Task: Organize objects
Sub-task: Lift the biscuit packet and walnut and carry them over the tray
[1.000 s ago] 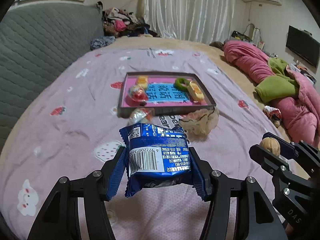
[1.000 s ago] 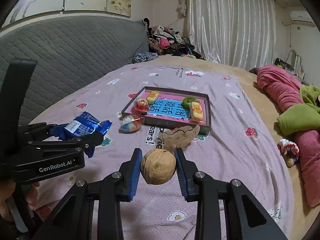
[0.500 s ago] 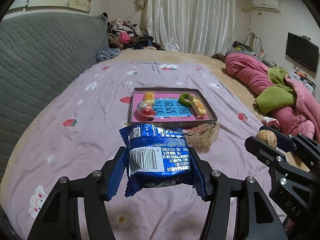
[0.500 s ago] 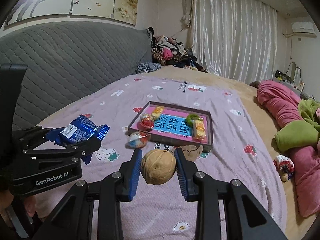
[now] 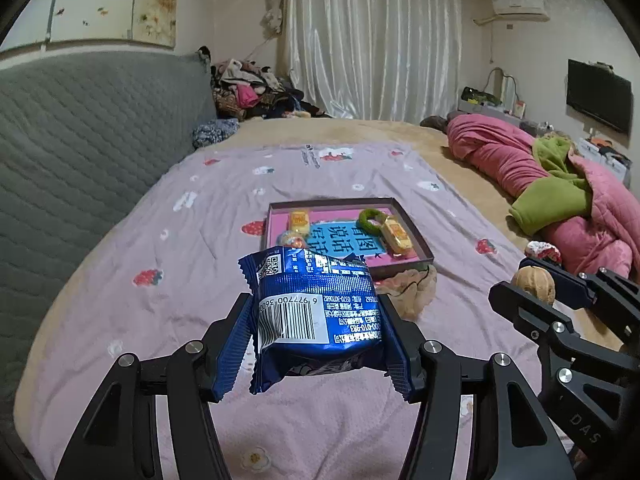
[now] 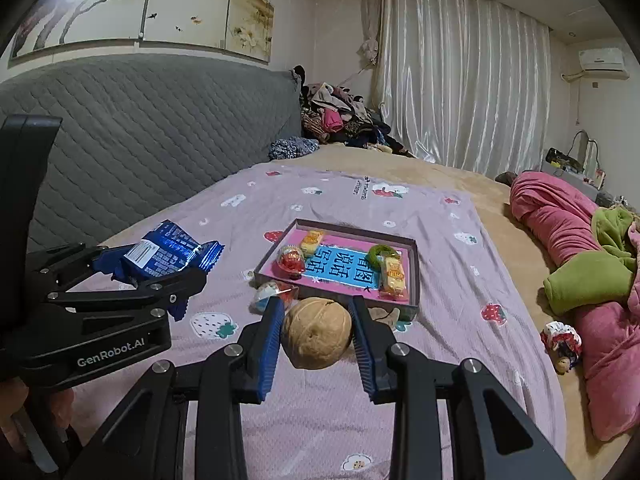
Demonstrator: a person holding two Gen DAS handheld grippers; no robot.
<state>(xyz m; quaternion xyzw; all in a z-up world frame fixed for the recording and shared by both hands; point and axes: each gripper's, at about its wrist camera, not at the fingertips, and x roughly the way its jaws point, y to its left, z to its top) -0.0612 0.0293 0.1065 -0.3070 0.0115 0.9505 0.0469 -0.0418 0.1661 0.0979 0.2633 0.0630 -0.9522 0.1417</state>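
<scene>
From my left camera the blue snack packet (image 5: 316,316) blocks the near edge of the tray (image 5: 416,236), and the round red-and-white sweet (image 5: 294,238) in it is half hidden. A beige crumpled thing (image 5: 412,286) lies just in front of the tray — I cannot tell what it is. A small wrapped sweet (image 6: 272,292) sits at the tray's near left corner, partly behind my right gripper's finger (image 6: 270,340). The print on the tray floor is too small for me to read.

My left gripper (image 5: 316,344) is clamped on the packet, held above the bed short of the tray. My right gripper (image 6: 316,336) is clamped on a walnut (image 6: 316,332), also short of the tray. Both point down at a slant toward it — neither touches it. At the lower left edge of the right view, part of a hand (image 6: 24,420) shows under the left gripper.
</scene>
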